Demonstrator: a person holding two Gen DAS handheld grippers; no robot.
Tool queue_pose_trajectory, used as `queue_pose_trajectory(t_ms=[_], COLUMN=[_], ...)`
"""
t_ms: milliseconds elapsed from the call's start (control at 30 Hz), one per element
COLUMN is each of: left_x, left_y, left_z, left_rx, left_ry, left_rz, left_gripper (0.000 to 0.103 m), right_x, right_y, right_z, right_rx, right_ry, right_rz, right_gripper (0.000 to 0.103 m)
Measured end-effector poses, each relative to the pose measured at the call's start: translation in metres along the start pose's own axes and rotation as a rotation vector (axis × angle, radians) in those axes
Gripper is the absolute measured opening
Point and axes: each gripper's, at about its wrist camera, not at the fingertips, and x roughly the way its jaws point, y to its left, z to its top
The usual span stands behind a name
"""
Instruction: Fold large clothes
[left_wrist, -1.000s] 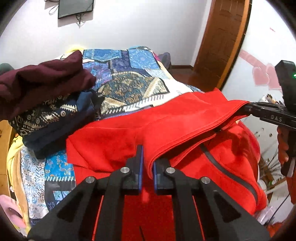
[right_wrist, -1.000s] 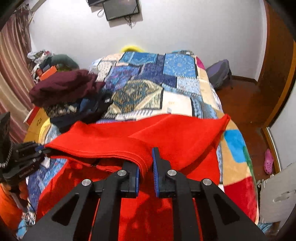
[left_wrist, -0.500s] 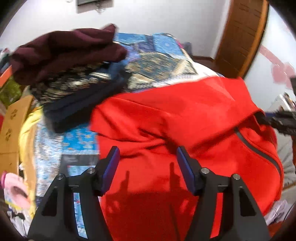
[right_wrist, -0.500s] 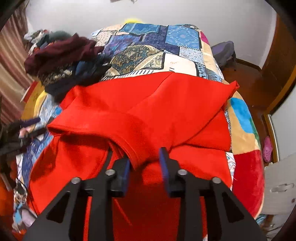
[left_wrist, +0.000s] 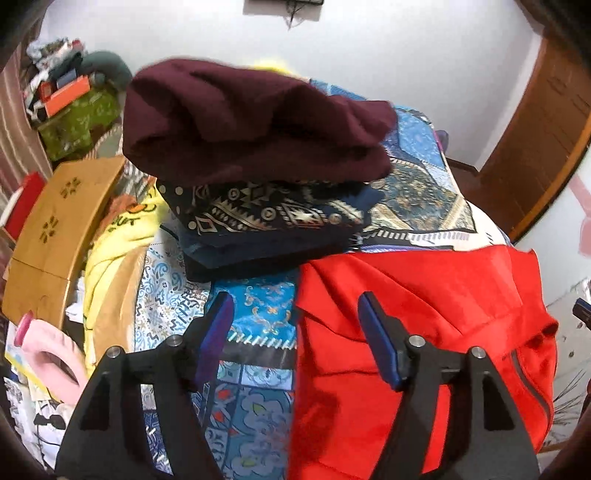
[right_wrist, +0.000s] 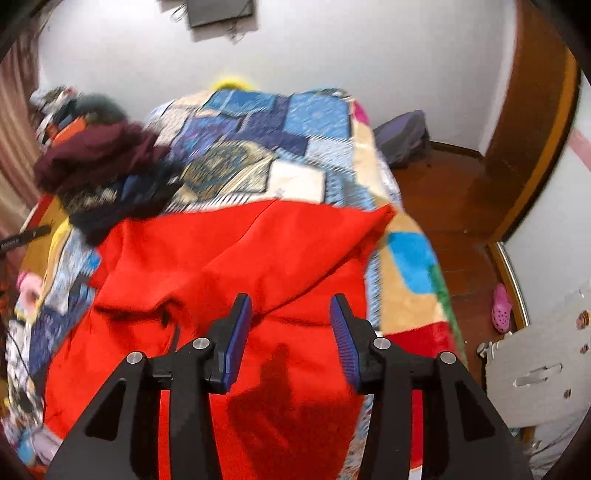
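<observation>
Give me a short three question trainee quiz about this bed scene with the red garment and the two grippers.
1. True or false: the left gripper is clamped on the red fleece garment.
2. Which item tops the pile of folded clothes?
A. maroon knitted sweater
B. white towel
C. green jacket
3. Fill in: the red fleece garment lies on a ______ quilt.

Key: 1. false, both the left gripper and the right gripper have just been opening and hold nothing. 2. A. 3. patchwork.
</observation>
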Motion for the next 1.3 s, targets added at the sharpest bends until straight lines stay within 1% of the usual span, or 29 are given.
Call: queue_pose_trajectory(t_ms=[33, 67, 100, 133, 167, 233, 267, 300, 400, 467, 500, 533, 567, 600, 633, 667, 767, 833, 867, 900, 933, 967, 1000, 1033, 1067, 1100, 1167, 1233, 1300], left_x=[0.010, 0.020, 0.035, 0.047, 0.058, 0.089, 0.098, 0.115, 0.148, 0.162, 0.169, 0.172, 0.177, 0.182, 0.184, 0.184, 0.183, 0.182, 0.181, 0.180, 0.179, 0.176, 0.172, 0.171, 0.169, 0.163, 0.151, 0.134, 0.108], left_y=[0.005, 0.009, 0.013, 0.016, 0.018, 0.022, 0.023, 0.025, 0.028, 0.028, 0.027, 0.026, 0.026, 0.028, 0.030, 0.031, 0.034, 0.036, 0.034, 0.033, 0.030, 0.029, 0.025, 0.024, 0.022, 0.020, 0.018, 0.014, 0.002], left_z=[0.003, 0.003, 0.003, 0.002, 0.000, -0.007, -0.010, -0.016, -0.029, -0.036, -0.039, -0.041, -0.043, -0.048, -0.052, -0.054, -0.058, -0.063, -0.065, -0.066, -0.067, -0.063, -0.063, -0.060, -0.058, -0.056, -0.049, -0.043, -0.032], left_rx=[-0.019, -0.035, -0.064, -0.094, -0.119, -0.185, -0.207, -0.256, -0.371, -0.414, -0.424, -0.431, -0.447, -0.483, -0.512, -0.531, -0.543, -0.559, -0.568, -0.572, -0.571, -0.567, -0.548, -0.532, -0.521, -0.507, -0.480, -0.437, -0.369], left_ry=[0.024, 0.047, 0.082, 0.109, 0.131, 0.194, 0.213, 0.245, 0.311, 0.339, 0.347, 0.348, 0.351, 0.352, 0.350, 0.341, 0.327, 0.323, 0.327, 0.329, 0.331, 0.332, 0.329, 0.323, 0.316, 0.298, 0.260, 0.222, 0.159], left_rz=[-0.015, -0.031, -0.051, -0.062, -0.070, -0.110, -0.128, -0.169, -0.257, -0.284, -0.296, -0.299, -0.305, -0.324, -0.341, -0.359, -0.414, -0.446, -0.475, -0.497, -0.519, -0.532, -0.534, -0.524, -0.515, -0.504, -0.471, -0.445, -0.404], left_gripper=[0.070, 0.070, 0.070, 0.070, 0.070, 0.070, 0.070, 0.070, 0.070, 0.070, 0.070, 0.070, 0.072, 0.076, 0.076, 0.076, 0.076, 0.076, 0.073, 0.067, 0.064, 0.057, 0.048, 0.041, 0.026, 0.020, 0.017, 0.016, 0.015], right_x=[0.002, 0.004, 0.007, 0.011, 0.015, 0.029, 0.034, 0.042, 0.070, 0.096, 0.102, 0.116, 0.125, 0.136, 0.146, 0.150, 0.146, 0.146, 0.147, 0.148, 0.148, 0.148, 0.147, 0.145, 0.143, 0.142, 0.133, 0.120, 0.108], right_y=[-0.004, -0.008, -0.014, -0.021, -0.026, -0.038, -0.041, -0.046, -0.059, -0.071, -0.074, -0.079, -0.081, -0.083, -0.084, -0.084, -0.078, -0.072, -0.071, -0.069, -0.068, -0.068, -0.069, -0.068, -0.069, -0.067, -0.063, -0.058, -0.054], right_z=[0.003, 0.006, 0.009, 0.012, 0.014, 0.021, 0.022, 0.024, 0.026, 0.024, 0.023, 0.020, 0.019, 0.017, 0.014, 0.013, 0.018, 0.020, 0.020, 0.020, 0.020, 0.020, 0.021, 0.022, 0.023, 0.027, 0.033, 0.041, 0.050], right_rx=[0.022, 0.045, 0.078, 0.118, 0.143, 0.207, 0.225, 0.250, 0.332, 0.412, 0.434, 0.470, 0.489, 0.504, 0.515, 0.520, 0.489, 0.477, 0.477, 0.478, 0.477, 0.482, 0.491, 0.495, 0.491, 0.483, 0.469, 0.441, 0.422], right_ry=[-0.001, -0.001, 0.001, 0.002, 0.003, 0.028, 0.038, 0.054, 0.115, 0.178, 0.197, 0.234, 0.266, 0.308, 0.338, 0.336, 0.306, 0.288, 0.288, 0.288, 0.287, 0.282, 0.275, 0.269, 0.264, 0.259, 0.229, 0.188, 0.153], right_rz=[0.000, 0.003, 0.008, 0.019, 0.029, 0.049, 0.054, 0.061, 0.092, 0.139, 0.150, 0.164, 0.171, 0.185, 0.214, 0.235, 0.252, 0.291, 0.289, 0.275, 0.267, 0.273, 0.282, 0.284, 0.290, 0.297, 0.288, 0.274, 0.276], right_gripper=[0.050, 0.062, 0.072, 0.074, 0.074, 0.074, 0.074, 0.074, 0.074, 0.074, 0.074, 0.074, 0.074, 0.074, 0.076, 0.077, 0.077, 0.072, 0.067, 0.057, 0.053, 0.045, 0.038, 0.034, 0.026, 0.023, 0.021, 0.020, 0.019])
